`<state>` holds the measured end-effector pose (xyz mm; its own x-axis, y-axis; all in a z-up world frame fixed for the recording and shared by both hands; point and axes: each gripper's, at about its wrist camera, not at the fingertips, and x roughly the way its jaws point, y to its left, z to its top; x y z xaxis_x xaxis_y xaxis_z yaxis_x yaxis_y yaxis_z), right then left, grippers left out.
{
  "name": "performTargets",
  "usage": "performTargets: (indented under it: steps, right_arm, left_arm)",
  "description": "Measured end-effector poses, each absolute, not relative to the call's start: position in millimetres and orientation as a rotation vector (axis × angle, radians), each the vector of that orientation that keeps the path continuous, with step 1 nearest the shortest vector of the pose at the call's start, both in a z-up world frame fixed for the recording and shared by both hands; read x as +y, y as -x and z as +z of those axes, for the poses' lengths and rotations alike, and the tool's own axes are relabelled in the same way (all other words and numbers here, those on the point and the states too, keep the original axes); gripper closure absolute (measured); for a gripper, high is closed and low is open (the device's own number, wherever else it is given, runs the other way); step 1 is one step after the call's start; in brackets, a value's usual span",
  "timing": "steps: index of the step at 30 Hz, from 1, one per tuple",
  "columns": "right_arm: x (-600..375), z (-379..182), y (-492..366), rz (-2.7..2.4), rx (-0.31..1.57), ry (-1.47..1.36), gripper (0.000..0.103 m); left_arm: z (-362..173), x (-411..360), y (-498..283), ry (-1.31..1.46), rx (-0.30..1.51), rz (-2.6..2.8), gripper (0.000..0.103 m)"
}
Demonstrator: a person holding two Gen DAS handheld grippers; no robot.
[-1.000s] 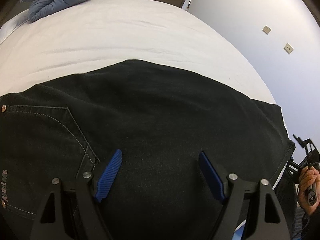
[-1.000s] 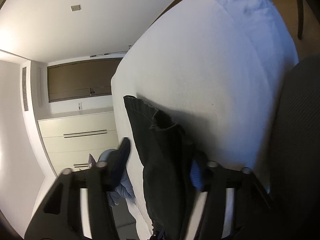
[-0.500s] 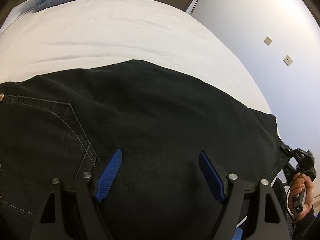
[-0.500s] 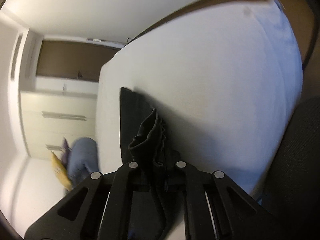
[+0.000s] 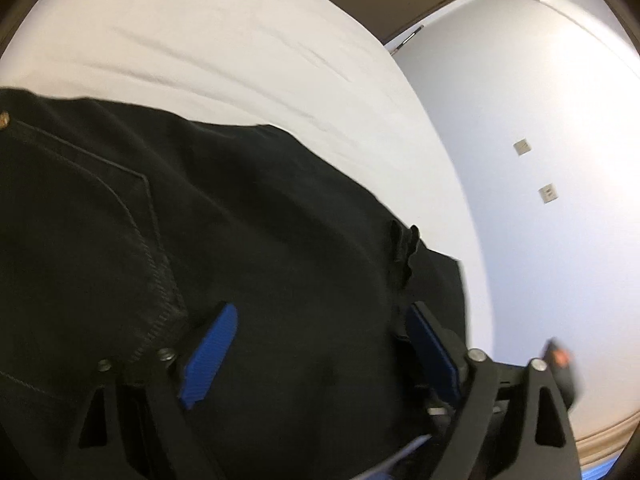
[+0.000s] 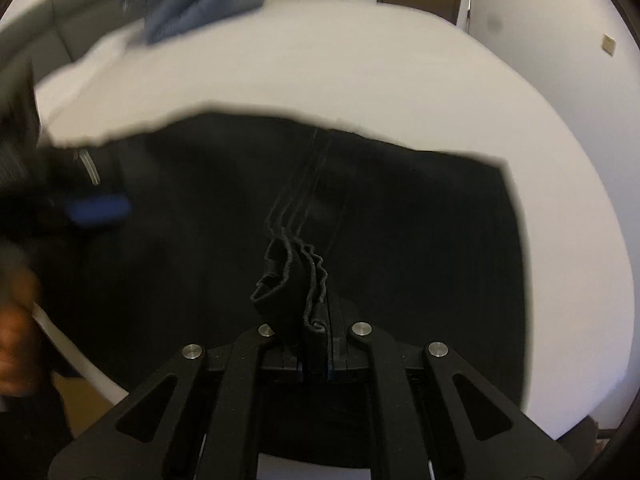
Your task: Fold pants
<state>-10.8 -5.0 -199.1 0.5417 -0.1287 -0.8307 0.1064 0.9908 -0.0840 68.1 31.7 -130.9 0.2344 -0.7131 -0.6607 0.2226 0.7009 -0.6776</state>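
1. White sheeting is seen stretched over the bed [image 5: 248, 52], which fills most of both views and carries everything else.
2. Black denim pants [image 5: 260, 240] are spread flat across the near part of the bed, a stitched pocket seam being visible at the left of the left wrist view.
3. A blue-grey bundle of cloth [image 6: 200, 0] is seen lying at the far corner of the bed, well apart from the pants; it is blurred.
4. The left gripper [image 5: 320, 344] is held low over the pants, pointed along the cloth, its jaws spread wide with blue pads on either side of bare fabric; nothing is pinched between them.
5. The right gripper [image 6: 316, 340] is held level above the pants, aimed towards the far edge of the bed, its jaws pressed together on a bunched hem or leg end of the pants, which is lifted into a crumpled fold above the flat cloth.
6. A person's hand [image 6: 18, 344] is seen blurred at the left edge of the right wrist view.
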Motion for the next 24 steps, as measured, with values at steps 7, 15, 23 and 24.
performTargets:
  steps: [7, 15, 23, 24]
  right_arm:
    - [-2.4, -175.6, 16.7, -0.173, 0.927, 0.112, 0.097]
    - [20.4, -151.2, 24.4, -0.146, 0.855, 0.190, 0.097]
    - [51.1, -142.9, 36.7, -0.065, 0.837, 0.250, 0.097]
    - [54.5, -141.8, 41.5, -0.056, 0.836, 0.257, 0.097]
  left_arm:
    - [-131.9, 0.6, -78.7, 0.580, 1.268, -0.754, 0.007]
    - [-138.2, -36.9, -92.3, 0.498, 1.365, -0.827, 0.009]
    - [-129.7, -30.3, -108.9, 0.391, 1.399, -0.877, 0.092]
    - [-127.1, -26.8, -111.3, 0.376, 1.399, -0.884, 0.093]
